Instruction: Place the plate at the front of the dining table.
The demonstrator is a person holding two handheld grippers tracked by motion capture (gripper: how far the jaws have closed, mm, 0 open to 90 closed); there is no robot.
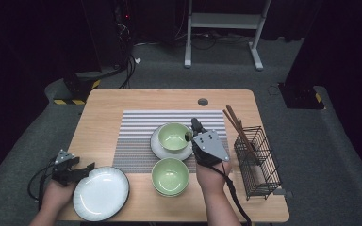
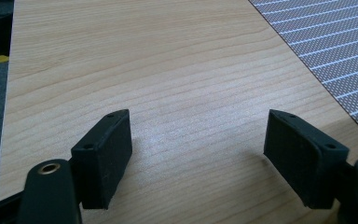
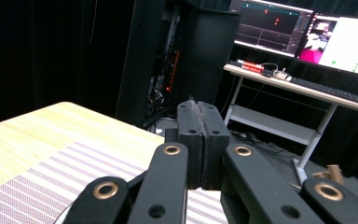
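A green bowl (image 1: pixel 173 136) stands on a white saucer (image 1: pixel 156 147) on the striped placemat (image 1: pixel 139 123). Just in front of it sits a second green bowl (image 1: pixel 169 176). My right gripper (image 1: pixel 195 125) hovers at the right rim of the bowl on the saucer; in the right gripper view its jaws (image 3: pixel 203 109) are pressed together with nothing between them. At the table's front left lies a white plate (image 1: pixel 101 193). My left gripper (image 1: pixel 89 167) rests beside the plate's left rim, and its jaws (image 2: pixel 198 140) stand wide apart over bare wood.
A black wire basket (image 1: pixel 259 165) with brown chopsticks (image 1: pixel 237 126) stands at the right side of the wooden table (image 1: pixel 103 106). The placemat's corner (image 2: pixel 331 42) lies to the right of the left gripper. Beyond the table are a desk frame (image 1: pixel 224 21) and monitors (image 3: pixel 303 35).
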